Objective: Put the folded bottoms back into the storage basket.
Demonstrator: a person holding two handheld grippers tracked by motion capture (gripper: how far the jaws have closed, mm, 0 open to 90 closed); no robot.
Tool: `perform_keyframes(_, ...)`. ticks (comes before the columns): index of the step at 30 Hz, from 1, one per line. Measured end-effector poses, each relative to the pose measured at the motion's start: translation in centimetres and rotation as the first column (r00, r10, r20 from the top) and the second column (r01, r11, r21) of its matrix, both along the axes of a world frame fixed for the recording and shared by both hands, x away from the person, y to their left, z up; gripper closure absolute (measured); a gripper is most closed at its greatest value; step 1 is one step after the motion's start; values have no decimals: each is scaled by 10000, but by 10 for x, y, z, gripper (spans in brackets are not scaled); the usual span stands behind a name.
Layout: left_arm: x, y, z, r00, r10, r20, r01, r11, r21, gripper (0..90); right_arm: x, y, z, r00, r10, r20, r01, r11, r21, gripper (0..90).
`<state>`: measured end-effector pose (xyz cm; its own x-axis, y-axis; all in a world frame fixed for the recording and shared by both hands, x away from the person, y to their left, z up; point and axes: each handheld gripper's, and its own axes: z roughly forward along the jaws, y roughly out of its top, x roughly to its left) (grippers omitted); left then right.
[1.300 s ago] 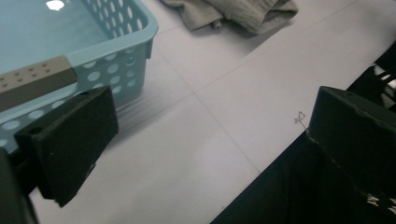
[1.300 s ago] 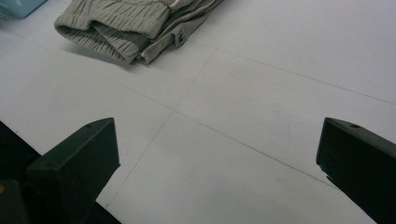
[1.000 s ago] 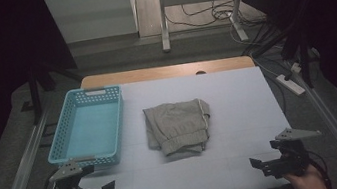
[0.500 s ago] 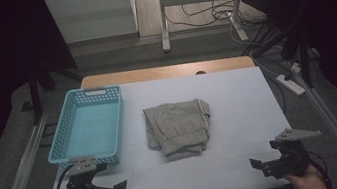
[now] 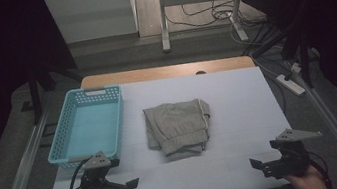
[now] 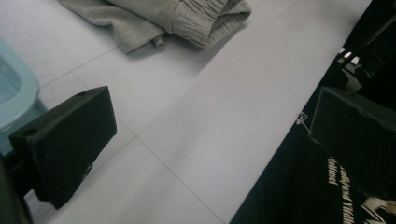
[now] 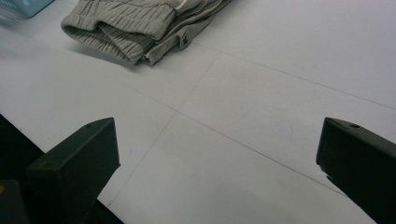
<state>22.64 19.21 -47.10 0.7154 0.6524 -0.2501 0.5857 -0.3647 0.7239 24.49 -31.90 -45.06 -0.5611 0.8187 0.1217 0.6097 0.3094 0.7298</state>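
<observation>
one folded garment (image 5: 177, 127), one blue basket (image 5: 87, 126); two grippers, left gripper (image 5: 126, 188) and right gripper (image 5: 262, 167), both spread wide.

The folded grey-beige garment (image 5: 177, 128) lies flat on the white table (image 5: 238, 99), its ribbed elastic waistband turned toward the near edge and a pale drawstring end showing at that fold. It lies ahead of both grippers, well apart from each: to the right of the left gripper (image 5: 128, 185), to the left of the right gripper (image 5: 259, 165).
</observation>
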Motion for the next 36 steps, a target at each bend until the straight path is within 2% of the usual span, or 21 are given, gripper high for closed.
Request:
perform_keyframes(8,14,-18,0,9997,-237,80,237,9997,49,1,0,0,0,10000,-78,43,78,10000,-45,0)
perform_keyframes(11,20,-21,0,9991,-406,120,410,9985,-365,0,-1,0,0,9999,-125,76,125,9999,10,0)
perform_keyframes(14,26,-25,1,9992,-390,24,391,9984,-420,0,-1,0,0,9999,-88,95,88,10000,0,0)
perform_keyframes(26,51,-41,-2,9983,-559,-169,560,9984,89,3,-1,0,0,10000,-47,74,48,9999,-93,0)
perform_keyframes(28,54,-43,-2,9987,-494,-159,497,9986,166,3,-1,0,0,10000,-43,73,44,10000,-88,0)
perform_keyframes(29,56,-45,-2,9997,-245,-96,249,9988,420,2,-1,0,0,10000,-33,74,34,10000,-90,0)
perform_keyframes(32,63,-49,-4,9999,12,-129,0,9959,901,1,-1,1,0,9999,11,101,-11,10000,-73,0)
perform_keyframes(36,71,-54,-6,9997,24,-252,-3,9967,812,2,-1,1,0,10000,40,68,-39,9999,-100,0)
